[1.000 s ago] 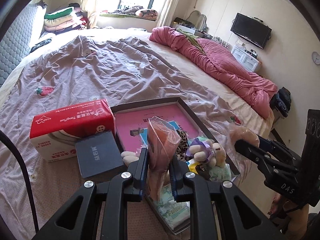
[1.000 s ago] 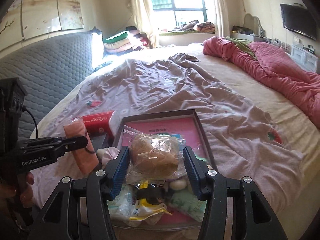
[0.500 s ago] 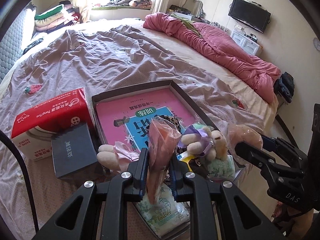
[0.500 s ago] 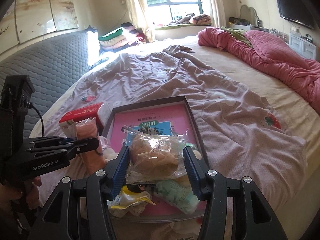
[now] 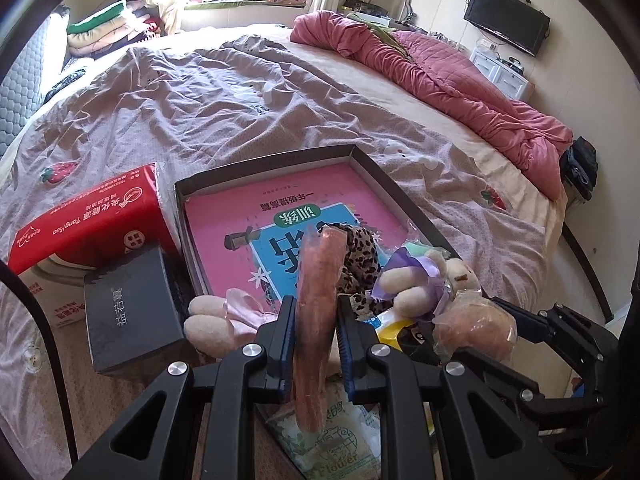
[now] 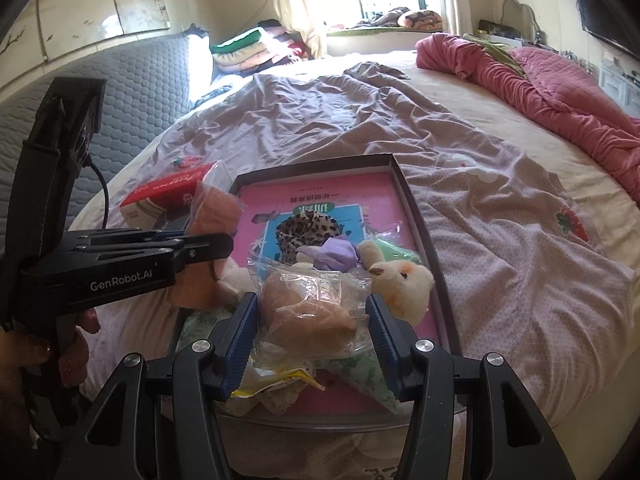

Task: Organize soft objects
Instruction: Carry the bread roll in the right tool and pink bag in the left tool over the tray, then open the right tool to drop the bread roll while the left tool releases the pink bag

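Left wrist: rumpled mauve bedspread (image 5: 248,92), both hand-held grippers (image 5: 314,320) (image 6: 310,320) clamping wrapped packets.

The left gripper (image 5: 314,334) has its jaws drawn close together, pinching a flat orange packet (image 5: 318,300) that stands upright between the blue pads. In the right wrist view it reaches in from the left side, level and pointing rightward, with the person's left hand (image 6: 60,356) wrapped round its grip below. The right gripper (image 6: 308,330) has its jaws set wider, clamped on either side of a bagged bun (image 6: 306,314), and points forward.
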### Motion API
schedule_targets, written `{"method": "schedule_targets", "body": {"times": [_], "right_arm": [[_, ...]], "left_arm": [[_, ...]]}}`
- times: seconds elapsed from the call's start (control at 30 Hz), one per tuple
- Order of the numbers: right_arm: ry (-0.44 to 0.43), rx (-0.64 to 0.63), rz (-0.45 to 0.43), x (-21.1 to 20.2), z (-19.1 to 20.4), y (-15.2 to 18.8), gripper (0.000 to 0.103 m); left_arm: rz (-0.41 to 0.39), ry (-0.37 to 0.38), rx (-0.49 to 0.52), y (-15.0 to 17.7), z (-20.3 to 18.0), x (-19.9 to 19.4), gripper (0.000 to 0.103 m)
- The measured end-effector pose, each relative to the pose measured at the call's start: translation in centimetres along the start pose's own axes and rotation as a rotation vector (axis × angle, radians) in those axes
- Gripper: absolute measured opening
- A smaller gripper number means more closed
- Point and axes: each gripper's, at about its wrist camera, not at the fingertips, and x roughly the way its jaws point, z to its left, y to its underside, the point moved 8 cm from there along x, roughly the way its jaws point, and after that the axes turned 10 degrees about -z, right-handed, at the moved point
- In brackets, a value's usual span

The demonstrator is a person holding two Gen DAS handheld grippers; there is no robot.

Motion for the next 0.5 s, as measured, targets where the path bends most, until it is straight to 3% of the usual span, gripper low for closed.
{"method": "schedule_targets", "body": {"times": [0.37,0.43,0.5], "right_arm": [[0.035,-0.025,-0.033,2.1,-0.1,0.8,0.059],[0.033,-0.016,-0.039,2.1,-0.3,0.9,0.059],[0.024,-0.011,-0.042,2.0,-0.4,0.9,0.06]], "left_arm": [[0.046,0.043,-0.052,1.0,0.3,1.8,0.02],[0.051,0.062,-0.066,1.1,0.3,1.9,0.023],[0.047,0.089,-0.082,1.1,0.1,1.8,0.033]]}}
